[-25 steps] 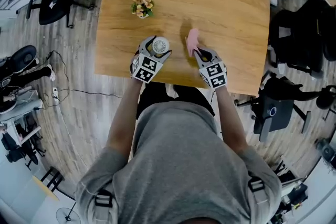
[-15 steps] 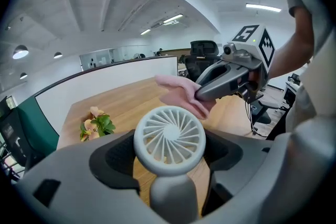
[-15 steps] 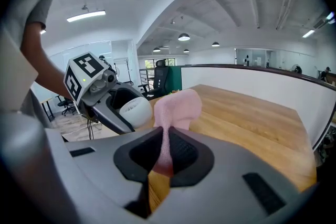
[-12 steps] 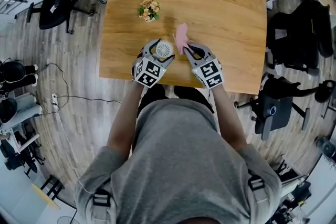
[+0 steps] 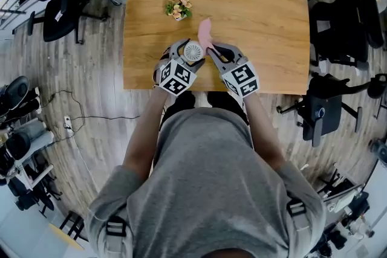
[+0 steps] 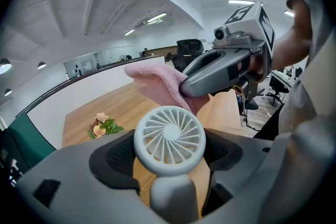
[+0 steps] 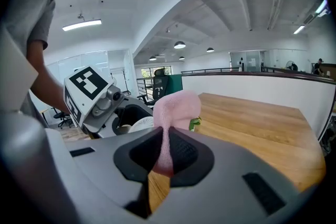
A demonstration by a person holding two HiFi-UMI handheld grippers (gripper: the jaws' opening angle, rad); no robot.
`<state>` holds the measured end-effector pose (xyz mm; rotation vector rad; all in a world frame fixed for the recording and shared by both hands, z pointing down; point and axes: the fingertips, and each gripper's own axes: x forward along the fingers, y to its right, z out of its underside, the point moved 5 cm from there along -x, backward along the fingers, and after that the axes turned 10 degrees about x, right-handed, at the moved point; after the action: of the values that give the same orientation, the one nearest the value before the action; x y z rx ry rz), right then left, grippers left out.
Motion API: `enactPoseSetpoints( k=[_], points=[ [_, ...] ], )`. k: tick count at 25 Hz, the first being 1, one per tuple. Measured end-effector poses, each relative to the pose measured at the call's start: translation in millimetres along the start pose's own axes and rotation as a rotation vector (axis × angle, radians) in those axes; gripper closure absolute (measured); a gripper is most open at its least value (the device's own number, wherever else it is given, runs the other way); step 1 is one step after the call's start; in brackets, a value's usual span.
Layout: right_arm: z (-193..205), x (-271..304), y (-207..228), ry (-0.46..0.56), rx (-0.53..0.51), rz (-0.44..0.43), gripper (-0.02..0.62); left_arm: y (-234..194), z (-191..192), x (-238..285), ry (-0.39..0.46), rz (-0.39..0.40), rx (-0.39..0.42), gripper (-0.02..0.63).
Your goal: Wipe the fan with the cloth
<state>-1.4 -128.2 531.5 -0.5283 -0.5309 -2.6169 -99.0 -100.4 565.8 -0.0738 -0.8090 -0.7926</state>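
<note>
Both tongs are loaded. The left tongs (image 5: pixel 186 56) clamp the sides of the small white fan (image 6: pixel 169 138) and hold it over the near edge of the tabletop (image 5: pixel 260 9), ribbed grille turned up toward us. The right tongs (image 7: pixel 167 153) pinch the pink cloth (image 7: pixel 176 107) tight. Its free end stands up past the tips, just beside the fan's upper rim, and we cannot tell whether it touches yet. To wipe well, we judge that we should hold the fan rigid and lay the cloth's soft bulge, not the hard tips, across the grille. We would stroke from hub to rim along the ribs with light pressure, since a floppy cloth probably folds away under a hard push. We should then roll the fan to reach its rim and stem, staying clear of the small bunch of flowers (image 5: pixel 179 7).
</note>
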Motion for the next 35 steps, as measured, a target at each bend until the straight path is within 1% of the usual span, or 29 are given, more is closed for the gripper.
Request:
enactPoseSetpoints(
  k=[4, 11, 14, 17, 23, 29, 35],
  points=[
    [-8, 6, -16, -0.005, -0.021, 0.012, 0.557, -5, 6, -5, 0.000, 0.021, 0.028, 0.216],
    [-6, 21, -46, -0.039, -0.054, 0.032, 0.557, -6, 15, -11, -0.007, 0.038, 0.126, 0.215],
    [-7, 29, -56, -0.037, -0.061, 0.037, 0.557, -8, 20, -13, -0.010, 0.037, 0.160, 0.215],
    [-5, 36, -65, -0.056, -0.069, 0.046, 0.557, -9, 26, -17, -0.020, 0.040, 0.186, 0.216],
    [-4, 52, -85, -0.094, -0.073, 0.046, 0.558, -13, 34, -25, -0.024, 0.044, 0.218, 0.215],
    [-4, 59, -95, -0.115, -0.035, 0.045, 0.558, -15, 34, -27, -0.022, 0.049, 0.250, 0.216],
    [-7, 62, -105, -0.128, -0.004, 0.017, 0.558, -15, 29, -29, 0.000, 0.061, 0.251, 0.216]
  ],
)
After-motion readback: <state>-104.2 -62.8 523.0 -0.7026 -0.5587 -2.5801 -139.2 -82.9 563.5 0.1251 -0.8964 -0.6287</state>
